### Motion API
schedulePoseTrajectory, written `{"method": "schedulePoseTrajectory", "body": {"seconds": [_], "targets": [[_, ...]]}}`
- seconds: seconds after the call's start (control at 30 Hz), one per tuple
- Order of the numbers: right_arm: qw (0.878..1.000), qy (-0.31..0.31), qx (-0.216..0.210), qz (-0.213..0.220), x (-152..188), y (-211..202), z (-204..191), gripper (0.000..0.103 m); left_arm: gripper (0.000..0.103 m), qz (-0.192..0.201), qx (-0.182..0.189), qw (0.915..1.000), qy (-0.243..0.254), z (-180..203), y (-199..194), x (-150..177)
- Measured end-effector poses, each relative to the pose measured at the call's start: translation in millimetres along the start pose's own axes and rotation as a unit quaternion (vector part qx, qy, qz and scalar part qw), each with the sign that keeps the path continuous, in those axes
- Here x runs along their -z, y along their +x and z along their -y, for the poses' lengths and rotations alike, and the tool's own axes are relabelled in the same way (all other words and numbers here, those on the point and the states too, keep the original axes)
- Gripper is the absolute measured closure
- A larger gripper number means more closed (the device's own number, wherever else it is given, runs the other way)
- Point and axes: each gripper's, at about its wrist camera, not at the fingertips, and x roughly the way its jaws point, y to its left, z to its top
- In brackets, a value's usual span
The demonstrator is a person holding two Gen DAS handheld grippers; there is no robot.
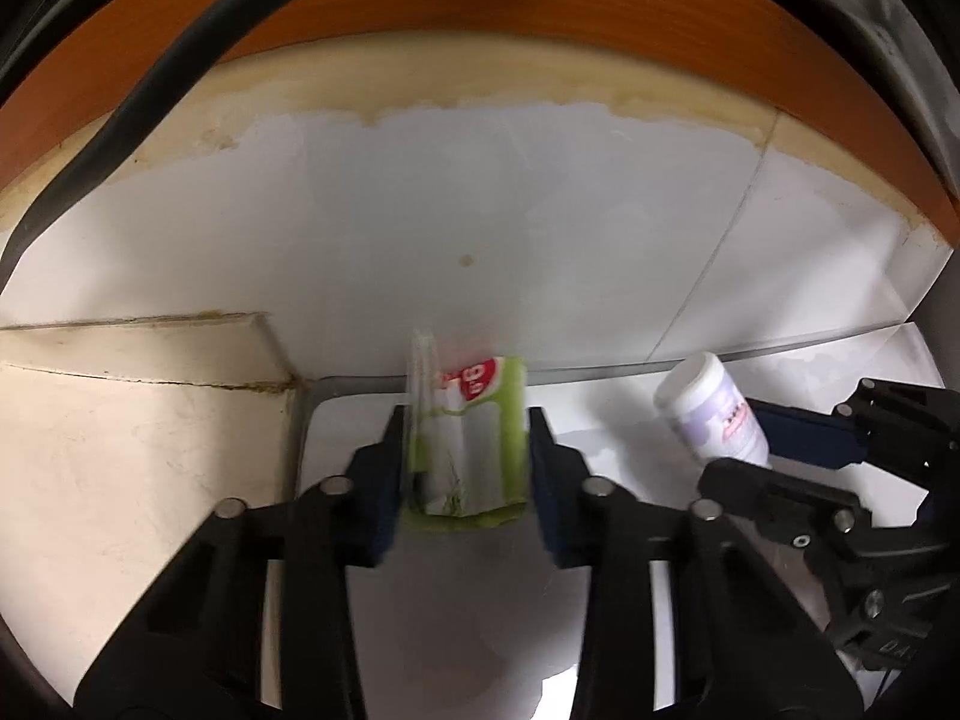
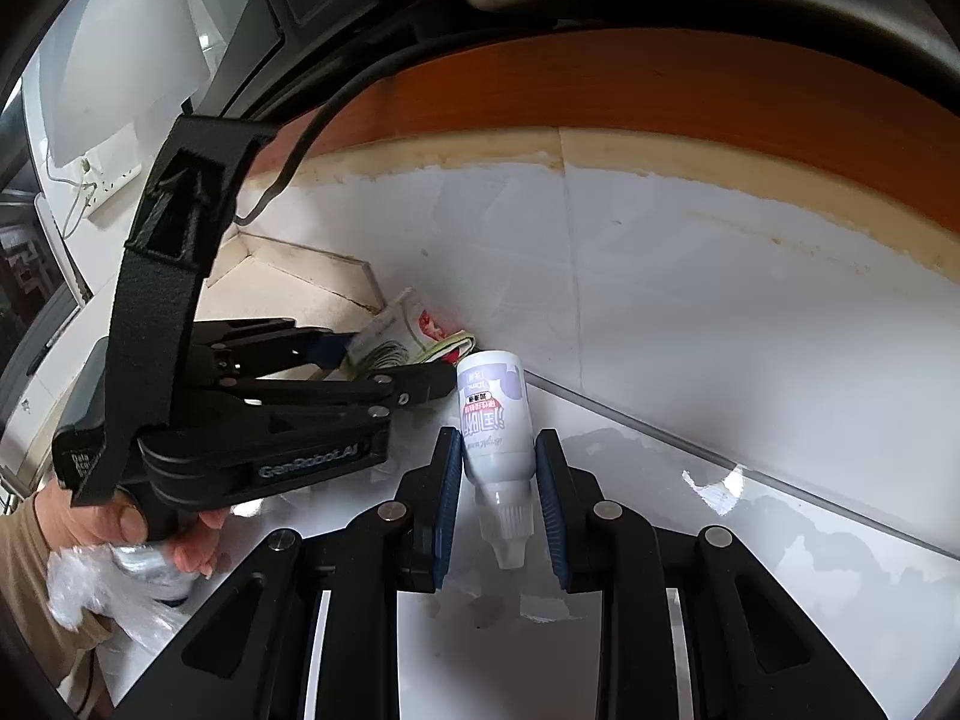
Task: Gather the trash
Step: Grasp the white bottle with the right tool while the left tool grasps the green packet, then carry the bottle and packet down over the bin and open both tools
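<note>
A crumpled green and white packet (image 1: 474,450) with a red patch sits between the pads of my left gripper (image 1: 465,420), which press on both its sides near the wall corner. In the right wrist view the left gripper (image 2: 390,363) reaches in from the left and grips that packet (image 2: 408,324). My right gripper (image 2: 498,450) is shut on a small white bottle (image 2: 495,414) with a purple label, nozzle pointing back at the camera. That bottle (image 1: 714,414) and the right gripper (image 1: 762,450) also show at the right of the left wrist view.
A white glossy surface (image 2: 780,570) meets a white wall (image 1: 480,210) under an orange wood band (image 1: 540,6). A beige tiled ledge (image 1: 132,420) lies to the left. A black cable (image 1: 120,114) hangs down. A person's hand (image 2: 120,522) holds the left gripper and a clear plastic bag (image 2: 120,606).
</note>
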Motion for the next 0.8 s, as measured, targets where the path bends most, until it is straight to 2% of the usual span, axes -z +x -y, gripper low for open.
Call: {"method": "schedulePoseTrajectory", "body": {"seconds": [0.07,0.2,0.33,0.57,0.8], "targets": [[1.000,0.002,-0.002,-0.003,2,-1,1,0.078,0.079,0.002,-0.006,1.0000,-0.004,3,-1,2],[1.000,0.011,-0.005,-0.018,12,-8,2,0.078,0.081,-0.015,-0.016,0.9997,-0.010,9,-6,8],[0.999,0.017,-0.014,-0.027,27,-28,-4,0.078,0.081,-0.037,-0.013,0.9991,-0.016,17,-24,29],[0.999,0.009,-0.045,-0.021,70,-101,-35,0.078,0.081,-0.056,-0.005,0.9978,-0.035,46,-94,96],[0.997,-0.009,-0.071,-0.001,124,-175,-75,0.078,0.081,-0.030,-0.003,0.9986,-0.043,91,-182,157]]}}
